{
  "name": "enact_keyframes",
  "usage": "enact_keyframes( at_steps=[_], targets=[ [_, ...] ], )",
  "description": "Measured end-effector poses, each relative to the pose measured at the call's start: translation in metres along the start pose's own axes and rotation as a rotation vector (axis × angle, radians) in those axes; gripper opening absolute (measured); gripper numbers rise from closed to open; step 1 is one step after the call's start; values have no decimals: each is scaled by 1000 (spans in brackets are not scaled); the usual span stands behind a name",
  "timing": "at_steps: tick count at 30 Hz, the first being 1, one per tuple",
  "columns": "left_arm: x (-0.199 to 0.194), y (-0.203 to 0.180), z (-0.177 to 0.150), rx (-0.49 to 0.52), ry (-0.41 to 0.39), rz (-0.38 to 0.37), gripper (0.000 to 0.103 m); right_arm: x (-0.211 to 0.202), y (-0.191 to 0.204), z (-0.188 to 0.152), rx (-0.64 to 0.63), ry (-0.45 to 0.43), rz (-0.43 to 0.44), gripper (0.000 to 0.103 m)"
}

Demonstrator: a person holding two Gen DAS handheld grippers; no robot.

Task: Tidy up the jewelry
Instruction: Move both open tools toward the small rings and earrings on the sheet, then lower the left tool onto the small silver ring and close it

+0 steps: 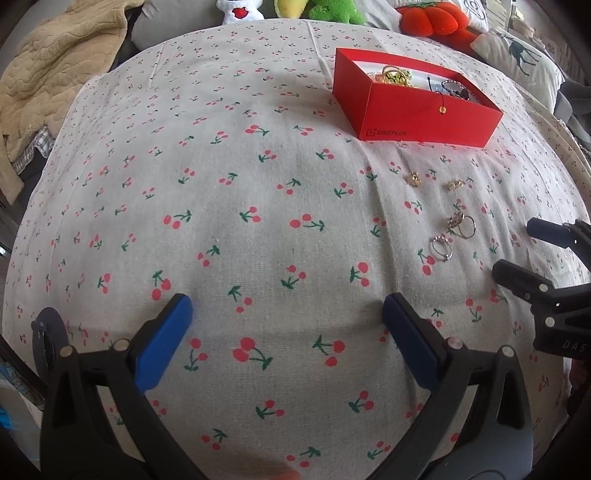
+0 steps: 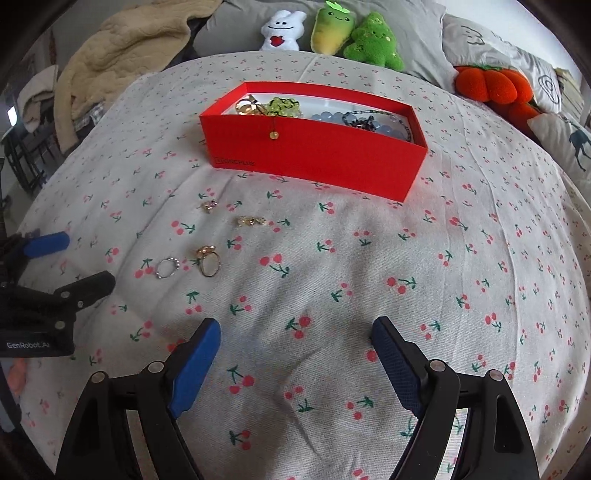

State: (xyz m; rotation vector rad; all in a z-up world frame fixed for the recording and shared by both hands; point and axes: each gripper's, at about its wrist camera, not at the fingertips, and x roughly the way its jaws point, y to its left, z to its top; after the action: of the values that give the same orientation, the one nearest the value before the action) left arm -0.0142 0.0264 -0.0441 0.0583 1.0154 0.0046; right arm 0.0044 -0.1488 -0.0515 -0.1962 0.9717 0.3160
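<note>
A red box holding bracelets and beads stands on the cherry-print cloth; it also shows in the left wrist view. In front of it lie two gold earrings, a gold ring and a silver ring. In the left wrist view the earrings, gold ring and silver ring lie at the right. My left gripper is open and empty, left of the rings. My right gripper is open and empty, right of and nearer than the rings.
Plush toys and an orange plush line the back edge with pillows. A beige blanket is heaped at the back left. The cloth covers a soft, rounded surface.
</note>
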Motion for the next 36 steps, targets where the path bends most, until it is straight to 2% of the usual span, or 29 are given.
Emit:
enact_keyframes(
  at_steps=[2,10,14,16,19,25,27,30,36],
  targets=[
    [-1,0,1,12,4,-8,103,3,9,2,-18,-11,7,84],
    [-7,0,-3,30,1,-48,99,12,28,19,-47,-38,43,60],
    [-10,-3,-2,42,-5,-74,93,16,37,26,-84,-49,57,38],
    [-12,-6,-2,50,-9,-94,88,17,42,28,-105,-48,78,19],
    [-15,-12,-1,74,-16,-129,80,17,46,29,-123,-49,87,7],
    [-17,-27,4,112,-24,-227,56,12,36,26,-103,-53,89,5],
    [-16,-31,7,114,-21,-272,45,9,30,24,-89,-55,84,5],
    [-13,-38,11,112,-15,-317,38,5,19,21,-67,-56,77,5],
    [-7,-52,18,114,-5,-343,33,0,0,17,-28,-48,67,5]
  ],
)
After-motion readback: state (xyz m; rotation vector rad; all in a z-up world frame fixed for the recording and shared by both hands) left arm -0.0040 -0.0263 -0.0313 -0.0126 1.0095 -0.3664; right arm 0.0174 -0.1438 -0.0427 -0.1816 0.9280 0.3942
